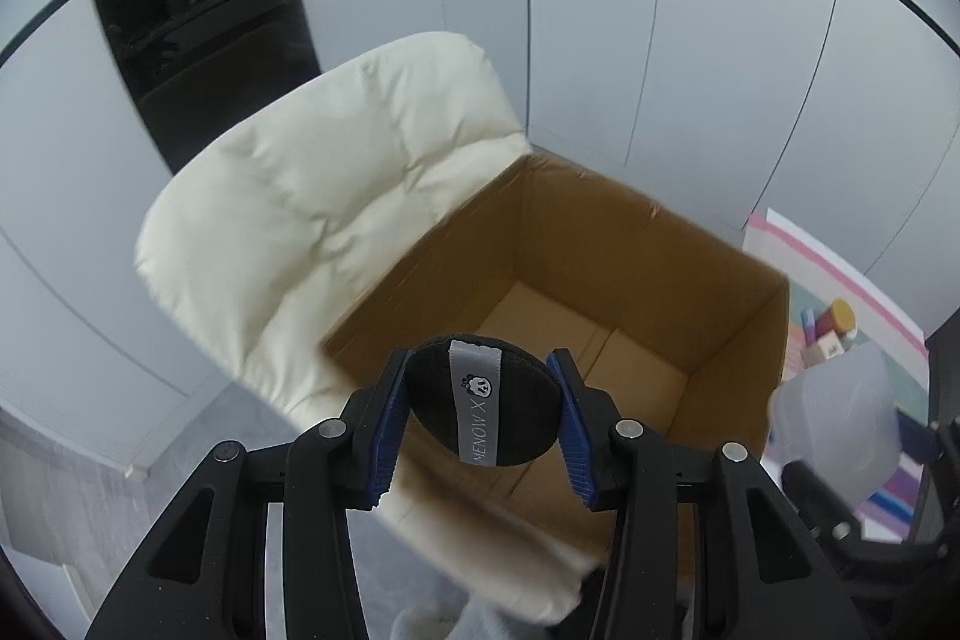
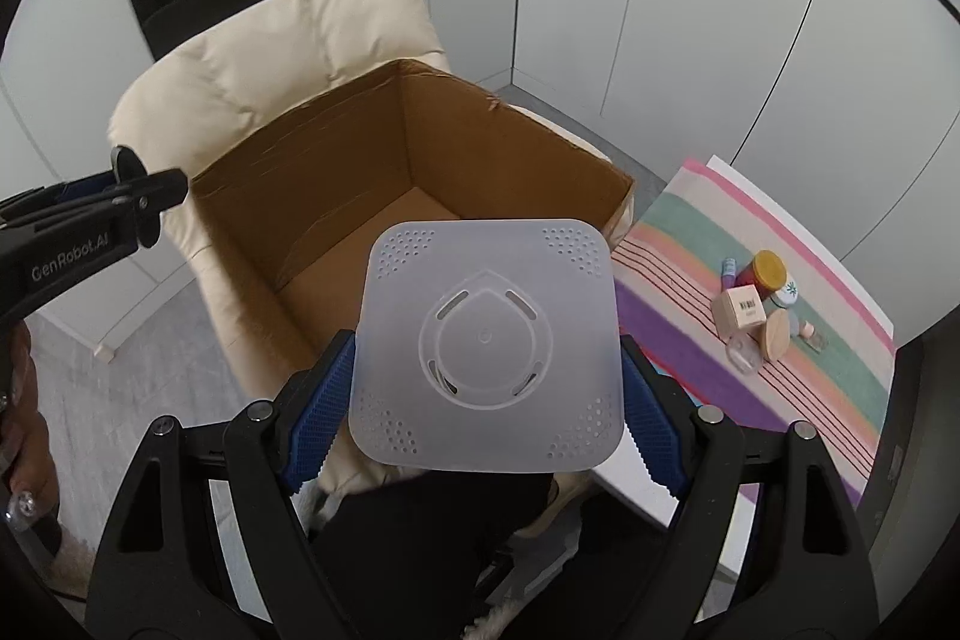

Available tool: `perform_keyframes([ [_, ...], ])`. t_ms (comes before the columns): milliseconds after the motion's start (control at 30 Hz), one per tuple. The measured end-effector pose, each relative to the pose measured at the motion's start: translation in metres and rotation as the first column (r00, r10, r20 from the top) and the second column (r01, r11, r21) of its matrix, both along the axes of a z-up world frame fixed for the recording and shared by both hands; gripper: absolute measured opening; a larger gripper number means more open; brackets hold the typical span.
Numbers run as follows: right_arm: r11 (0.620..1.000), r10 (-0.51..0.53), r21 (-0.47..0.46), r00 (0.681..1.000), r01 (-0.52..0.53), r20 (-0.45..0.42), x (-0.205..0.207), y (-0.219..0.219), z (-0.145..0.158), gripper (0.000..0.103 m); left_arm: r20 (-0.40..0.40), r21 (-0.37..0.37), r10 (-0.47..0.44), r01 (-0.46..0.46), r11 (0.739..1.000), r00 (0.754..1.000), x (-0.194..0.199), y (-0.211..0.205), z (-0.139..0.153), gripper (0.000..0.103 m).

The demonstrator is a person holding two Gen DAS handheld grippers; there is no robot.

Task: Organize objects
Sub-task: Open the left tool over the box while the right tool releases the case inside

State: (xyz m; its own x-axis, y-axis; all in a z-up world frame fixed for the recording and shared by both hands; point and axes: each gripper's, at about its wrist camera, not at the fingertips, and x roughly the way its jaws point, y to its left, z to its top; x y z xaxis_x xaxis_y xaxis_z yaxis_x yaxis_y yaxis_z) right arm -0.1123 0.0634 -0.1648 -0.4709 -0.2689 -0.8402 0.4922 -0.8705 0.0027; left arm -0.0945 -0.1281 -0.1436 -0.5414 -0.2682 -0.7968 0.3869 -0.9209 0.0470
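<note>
- Left wrist: left tool (image 1: 485, 409) clamped on black puff (image 1: 480, 400), hanging over near rim of open cardboard box (image 1: 738, 328); box floor straight ahead & below.
- Right wrist: right tool (image 2: 486, 394) clamped on translucent square lid (image 2: 486, 346), also over box near edge; left tool nearer the opening.

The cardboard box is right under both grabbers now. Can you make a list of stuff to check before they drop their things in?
1. Left gripper squeezing the black puff on both sides: ok.
2. Right gripper clamping the frosted square container: ok.
3. Cardboard box open on top: ok.
4. Box floor free of other things: ok where visible; the near part is hidden.
5. Puff above the opening: ok.
6. Container fully over the opening, not the near rim: cannot tell.
</note>
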Motion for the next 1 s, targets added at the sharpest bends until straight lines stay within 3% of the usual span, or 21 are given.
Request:
perform_keyframes([
  [233, 0.999, -0.038, -0.029, 0.999, 0.038, 0.0, -0.061, -0.013, -0.011, 0.084, -0.025, -0.009, 0.015, -0.015, 1.0, 1.0, -0.058, -0.007, -0.006, 0.048],
  [400, 0.998, -0.036, -0.044, 0.999, 0.036, -0.001, -0.087, -0.021, -0.023, 0.088, -0.006, 0.027, -0.005, 0.006, 1.0, 1.0, -0.069, -0.011, -0.019, 0.085],
  [467, 0.997, -0.049, -0.055, 0.999, 0.049, 0.003, -0.093, -0.021, -0.028, 0.098, 0.005, 0.033, -0.01, 0.01, 0.999, 1.0, -0.07, -0.013, -0.025, 0.086],
  [1000, 0.99, -0.132, -0.053, 0.991, 0.133, 0.028, -0.092, -0.009, -0.032, 0.099, 0.014, 0.021, -0.041, 0.041, 0.999, 0.999, -0.062, -0.009, -0.018, 0.086],
])
